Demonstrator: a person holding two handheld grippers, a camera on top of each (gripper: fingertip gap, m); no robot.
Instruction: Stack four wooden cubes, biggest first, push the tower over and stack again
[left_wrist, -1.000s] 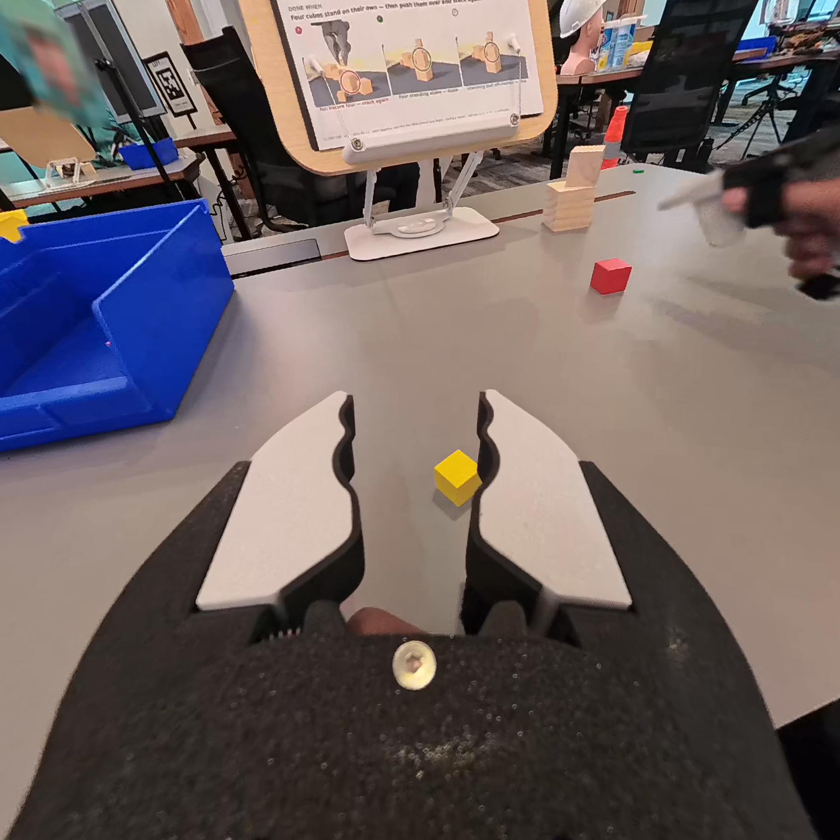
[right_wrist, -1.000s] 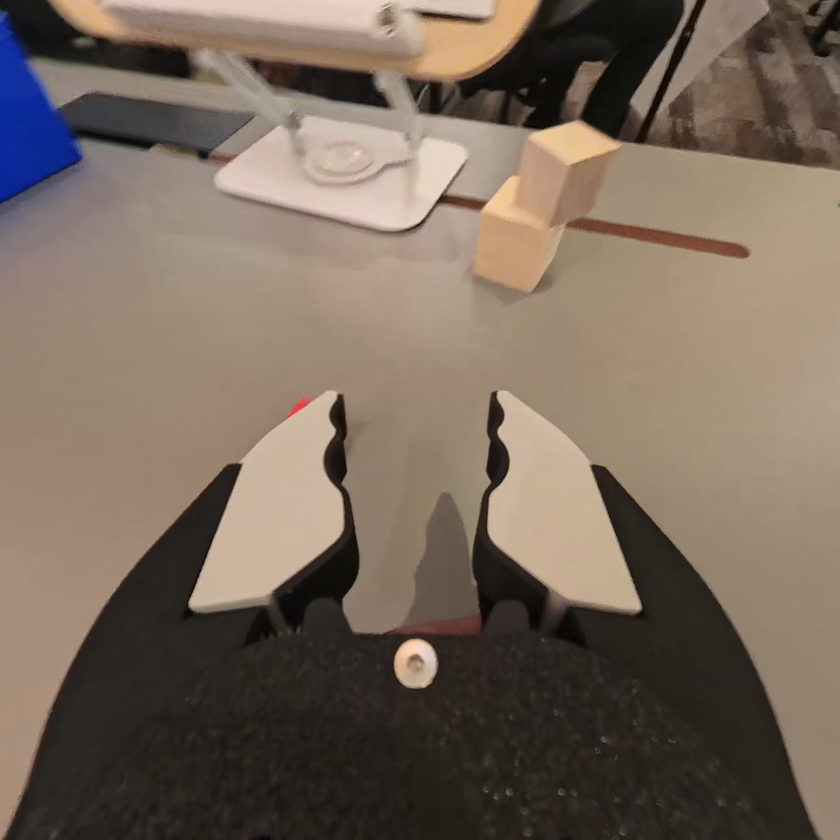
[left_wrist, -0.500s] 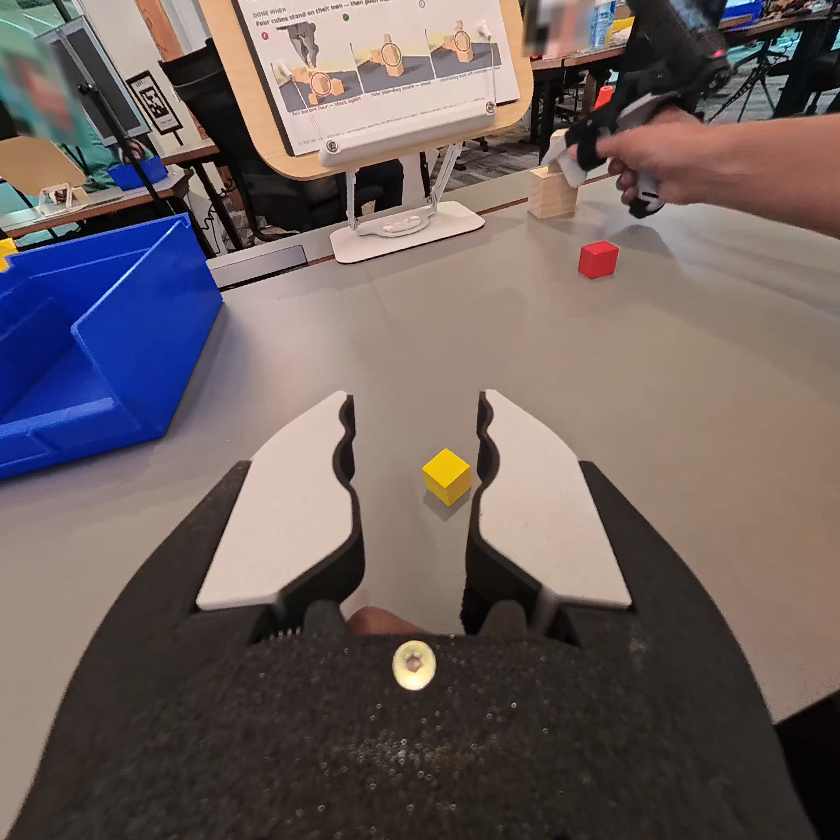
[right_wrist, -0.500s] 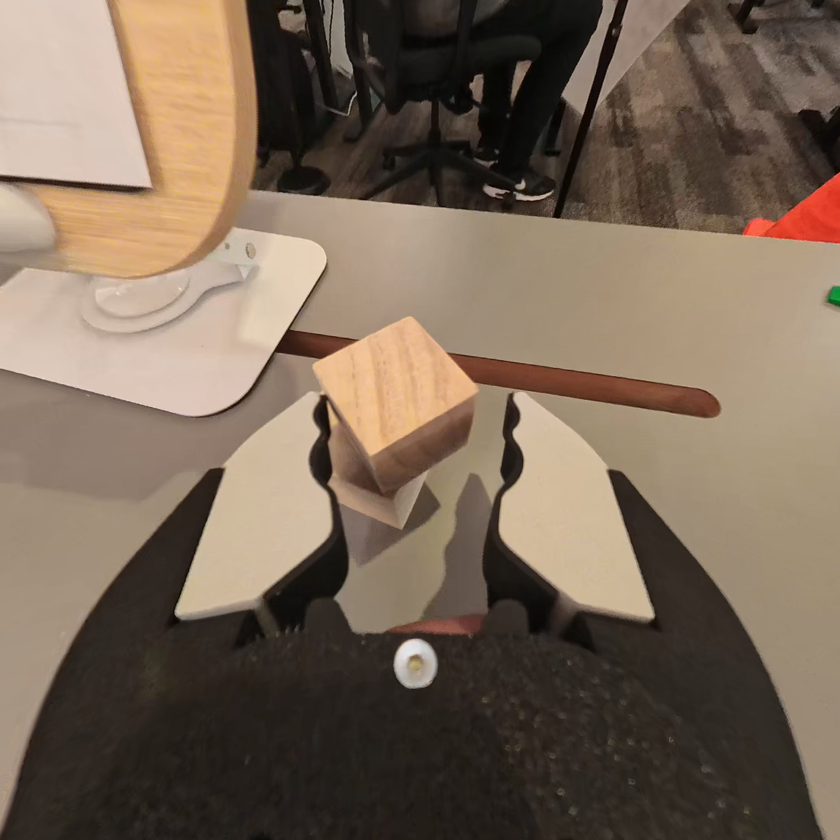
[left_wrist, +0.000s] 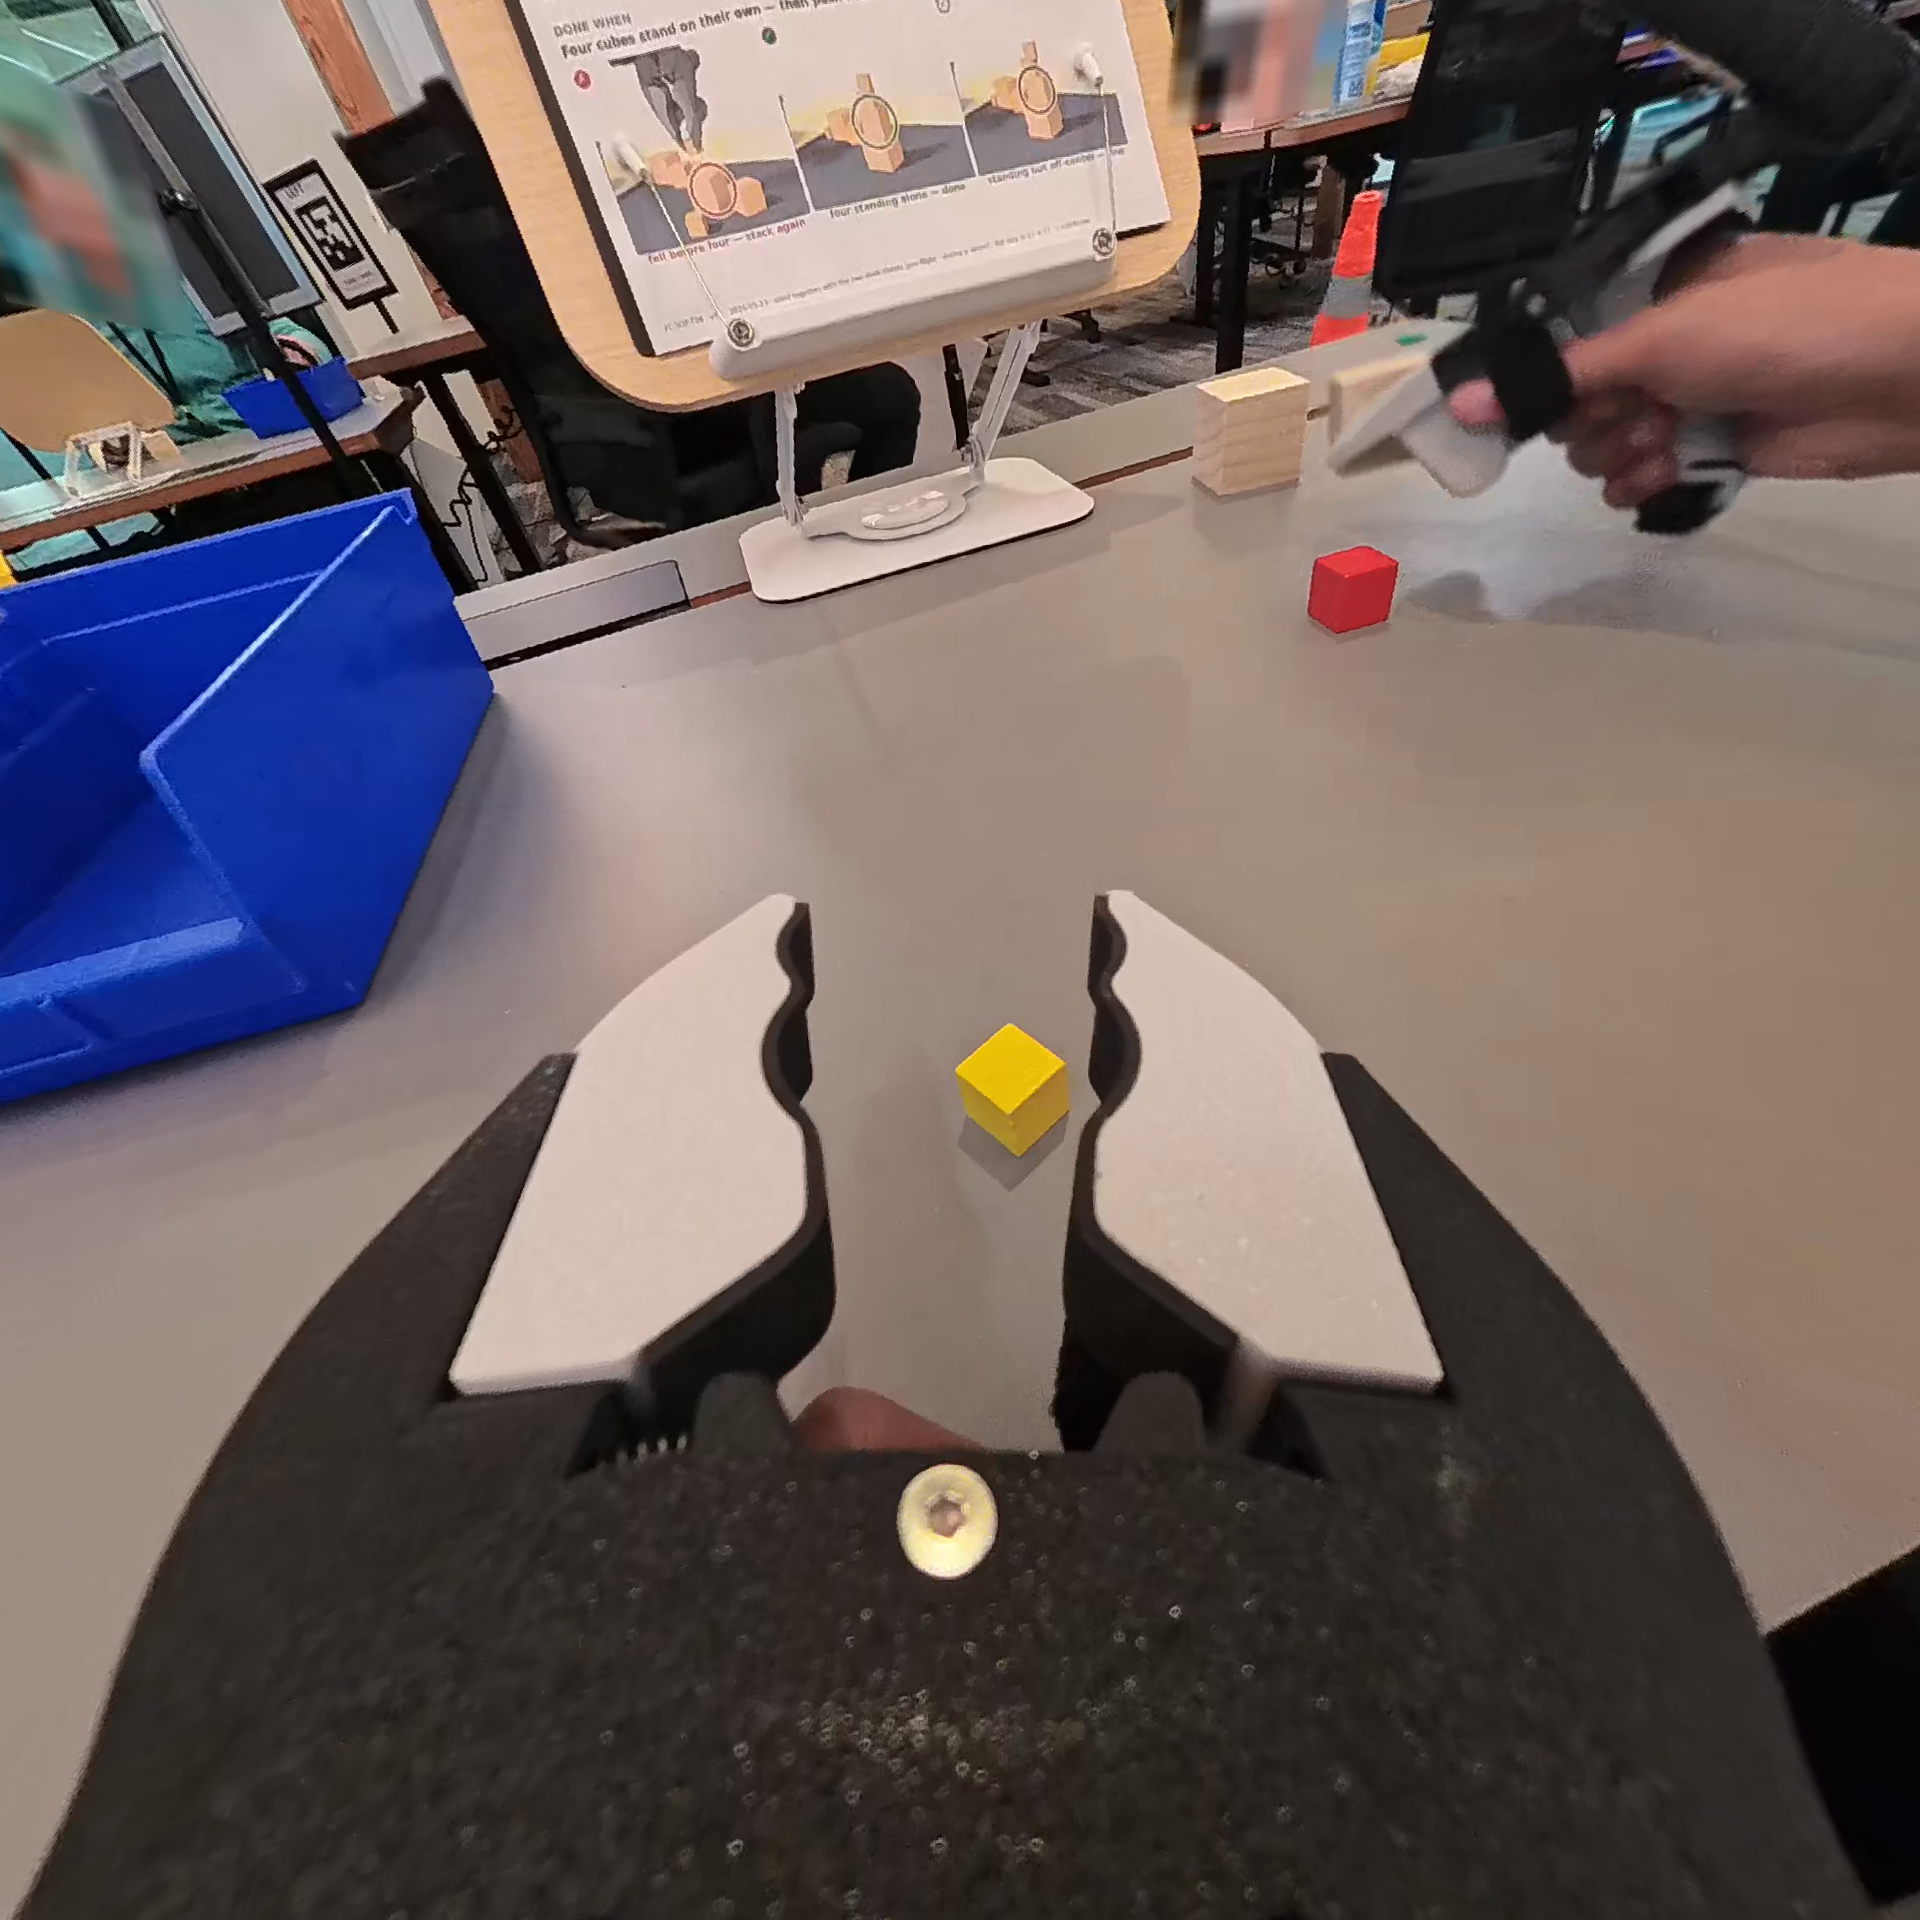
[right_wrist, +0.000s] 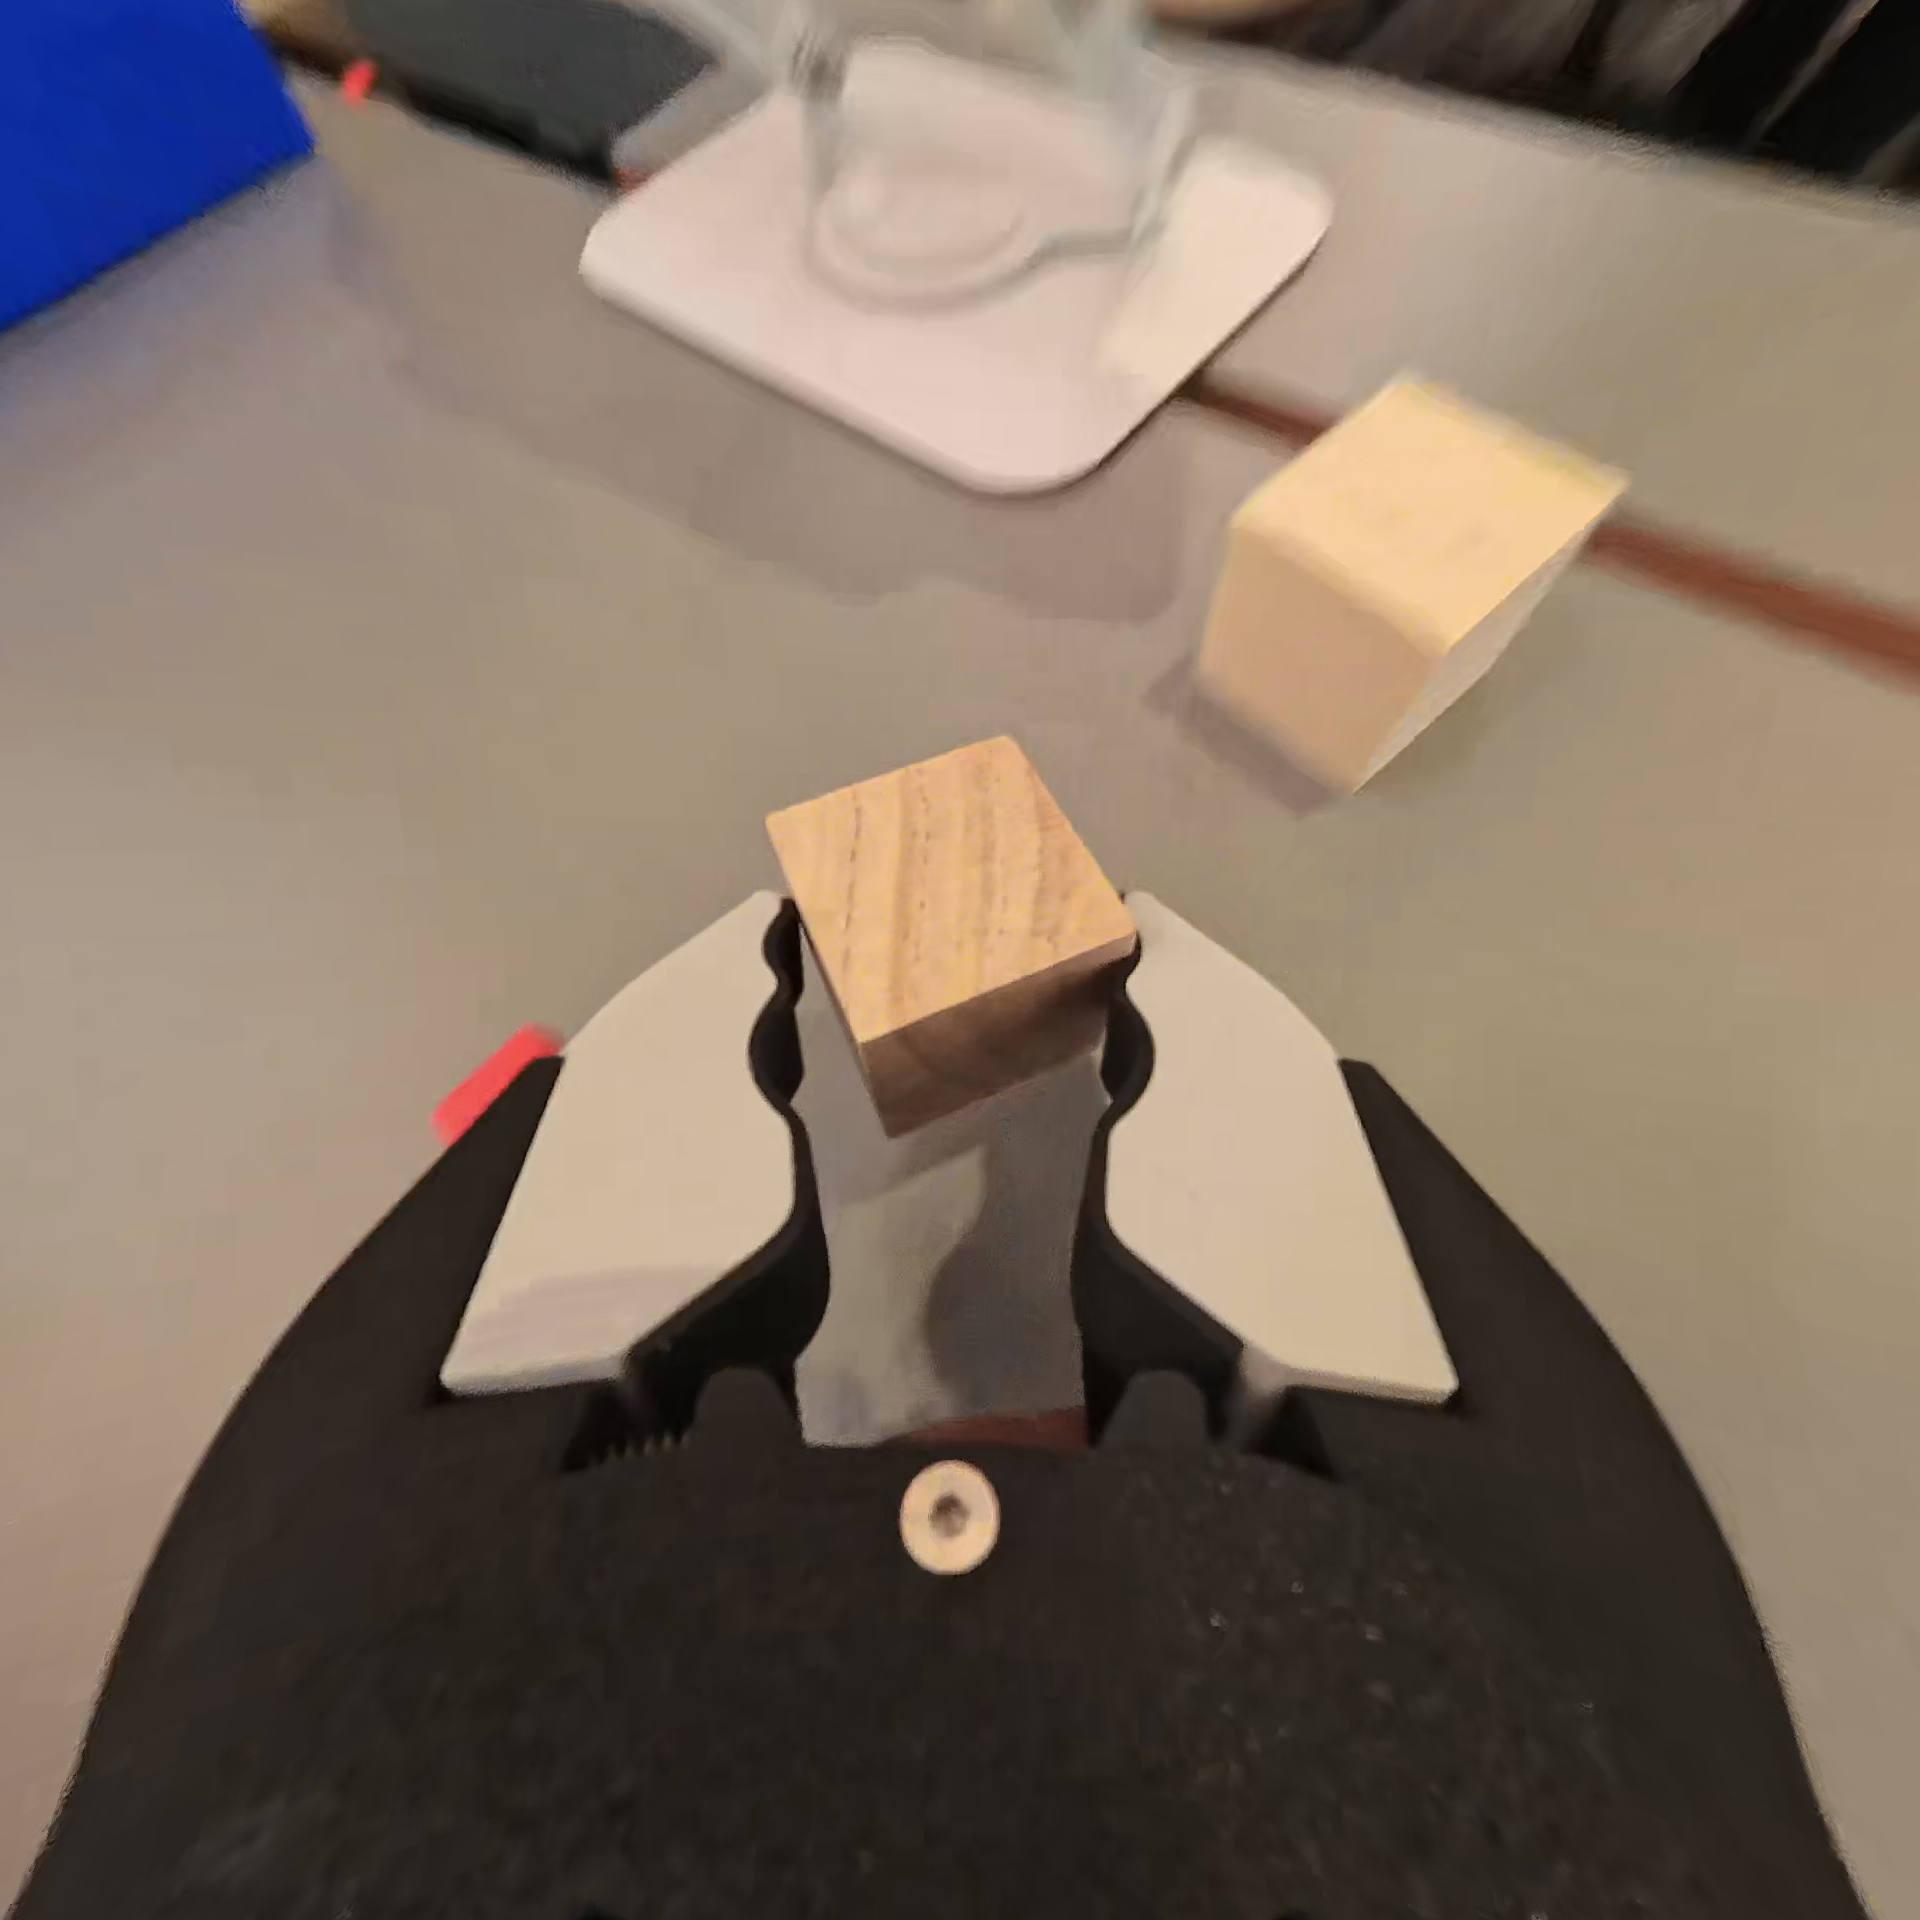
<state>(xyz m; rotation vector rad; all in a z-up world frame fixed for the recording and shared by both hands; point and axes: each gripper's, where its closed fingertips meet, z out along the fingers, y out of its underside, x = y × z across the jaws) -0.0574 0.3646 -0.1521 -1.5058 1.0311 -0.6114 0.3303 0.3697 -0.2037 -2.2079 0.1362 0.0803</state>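
My right gripper (right_wrist: 951, 909) is shut on a brown wooden cube (right_wrist: 951, 920) and holds it above the grey table. It also shows in the left wrist view (left_wrist: 1382, 405), just right of the big pale wooden cube (left_wrist: 1249, 430). That pale cube (right_wrist: 1382, 592) stands on the table ahead and to the right in the right wrist view. A small red cube (left_wrist: 1352, 588) lies nearer; its edge (right_wrist: 488, 1081) peeks out by my right gripper's left finger. My left gripper (left_wrist: 945, 914) is open, with a small yellow cube (left_wrist: 1013, 1086) on the table between its fingers, nearer the right one.
A blue bin (left_wrist: 197, 769) stands at the left. A white stand (left_wrist: 914, 520) with an instruction board (left_wrist: 842, 156) is at the table's back edge. A hand (left_wrist: 1745, 384) holds the right gripper. Chairs, desks and an orange cone (left_wrist: 1351, 270) lie beyond.
My right gripper closed on the brown cube atop the pale cube, lifted it off and pulled it back to the right. My left gripper drifted slightly; the yellow cube stays between its fingers.
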